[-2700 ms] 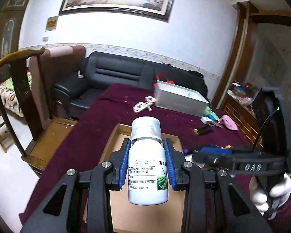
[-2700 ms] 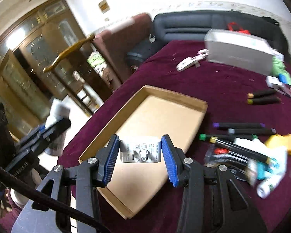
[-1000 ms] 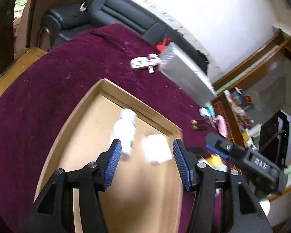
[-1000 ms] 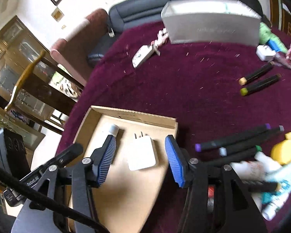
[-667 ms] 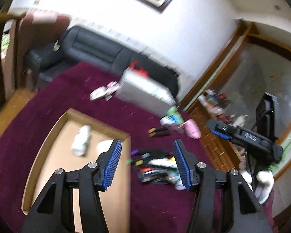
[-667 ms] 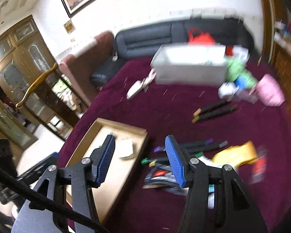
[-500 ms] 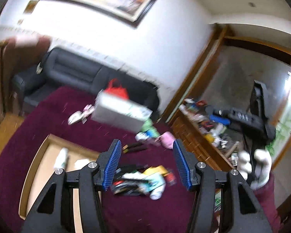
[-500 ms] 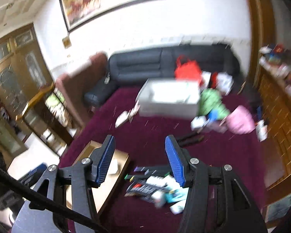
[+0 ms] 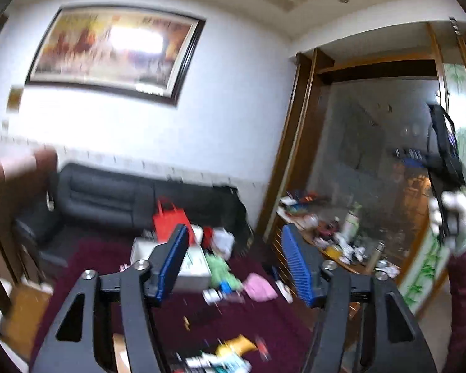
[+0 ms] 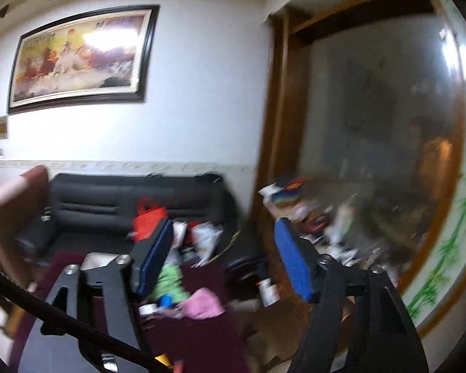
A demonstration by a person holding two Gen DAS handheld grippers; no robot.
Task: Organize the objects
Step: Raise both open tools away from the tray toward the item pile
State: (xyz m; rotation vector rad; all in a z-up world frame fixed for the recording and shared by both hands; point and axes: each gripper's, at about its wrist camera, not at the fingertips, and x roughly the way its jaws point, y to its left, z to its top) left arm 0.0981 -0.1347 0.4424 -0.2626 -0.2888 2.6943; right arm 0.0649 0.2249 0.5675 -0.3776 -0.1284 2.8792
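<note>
Clutter [image 9: 230, 283] to be organized lies on the maroon table [image 9: 264, 326], seen low in both blurred views: a pink item [image 9: 261, 286], a green item [image 9: 222, 269], a grey box [image 9: 192, 267] and a heap of small things [image 9: 226, 360] at the near edge. A sliver of tan at the lower left of the left view may be a tray, but it is too blurred to tell.

Both grippers are held high and aimed at the far wall, the sofa [image 9: 124, 195] and the painting [image 9: 115, 52], not at the table. The left gripper [image 9: 236, 264] is seen with jaws wide apart and nothing between them. The right gripper [image 10: 223, 258] likewise has its jaws apart and empty. In the left view the gloved right hand [image 9: 453, 223] is seen gripping its handle far to the right.

No item is held, so the step in hand is judged to be a pause between picks. For the next move, one gripper would need to be lowered and tilted toward the heap, with a single item centred between the open jaws before closing. Crowding in the heap could be expected to make a clean grasp awkward.
</note>
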